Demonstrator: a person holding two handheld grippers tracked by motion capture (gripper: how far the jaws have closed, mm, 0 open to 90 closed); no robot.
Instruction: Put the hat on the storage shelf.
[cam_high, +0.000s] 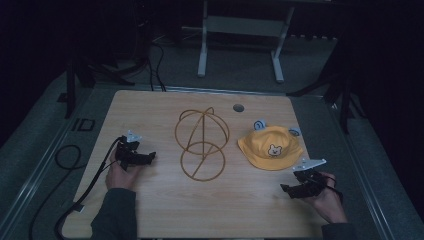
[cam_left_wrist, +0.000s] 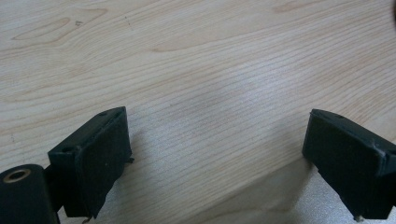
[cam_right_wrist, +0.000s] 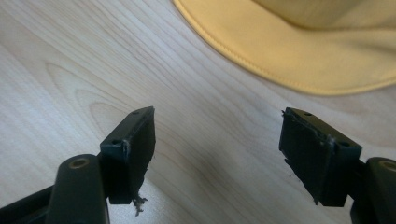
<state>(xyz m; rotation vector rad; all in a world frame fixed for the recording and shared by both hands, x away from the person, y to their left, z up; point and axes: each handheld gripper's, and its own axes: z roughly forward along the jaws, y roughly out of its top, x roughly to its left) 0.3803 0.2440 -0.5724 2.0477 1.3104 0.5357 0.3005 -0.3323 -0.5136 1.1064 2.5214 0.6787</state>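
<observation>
Right gripper (cam_right_wrist: 217, 135): jaws spread wide, empty, just short of yellow cloth bucket hat's (cam_right_wrist: 299, 42) brim. Left gripper (cam_left_wrist: 217, 158): wide apart, empty, above pale wooden table (cam_left_wrist: 196, 70).

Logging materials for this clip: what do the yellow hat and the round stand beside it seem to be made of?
The yellow hat looks like soft matte woven cloth: a stitched seam runs along its brim. The round stand looks like thin bent wire or rod with a tan or gold finish; metal or rattan, I cannot tell which.
</observation>
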